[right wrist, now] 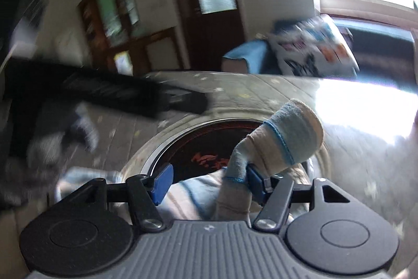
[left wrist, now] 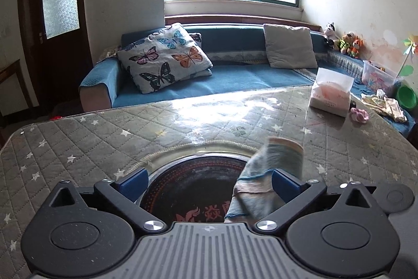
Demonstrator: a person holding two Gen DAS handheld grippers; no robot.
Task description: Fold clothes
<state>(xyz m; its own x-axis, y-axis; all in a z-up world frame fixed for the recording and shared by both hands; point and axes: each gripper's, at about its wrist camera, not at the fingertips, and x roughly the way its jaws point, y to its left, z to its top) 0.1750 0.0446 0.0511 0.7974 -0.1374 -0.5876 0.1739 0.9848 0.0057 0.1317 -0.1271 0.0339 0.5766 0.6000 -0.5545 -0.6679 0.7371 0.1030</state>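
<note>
The left tongs (left wrist: pixel 209 183) are hanging wide apart over the worktop (left wrist: pixel 78 148), blue pads spread to either side of the dark round burner plate (left wrist: pixel 193 190) sunk into its middle. A small blue-and-beige garment (left wrist: pixel 263 179) is draping against the inner face of the right-hand pad (left wrist: pixel 283 184), its upper end blurring in the air, but nothing is pinching it on this side. Over in the right wrist view, the right tongs (right wrist: pixel 206 182) are standing open too, and the same soft cloth (right wrist: pixel 284 132) is bulging up in a rounded loop just above the right-hand pad (right wrist: pixel 254 182), lying against that pad while the other pad (right wrist: pixel 163 181) is sitting well clear of it. More pale fabric is bunching low between the fingers. Whether the cloth is touching the worktop I cannot tell. Far across the quilted surface, a tissue pack (left wrist: pixel 330 93) is sitting near the edge, with the blue sofa (left wrist: pixel 235 77) and butterfly cushion (left wrist: pixel 164 56) beyond.
</note>
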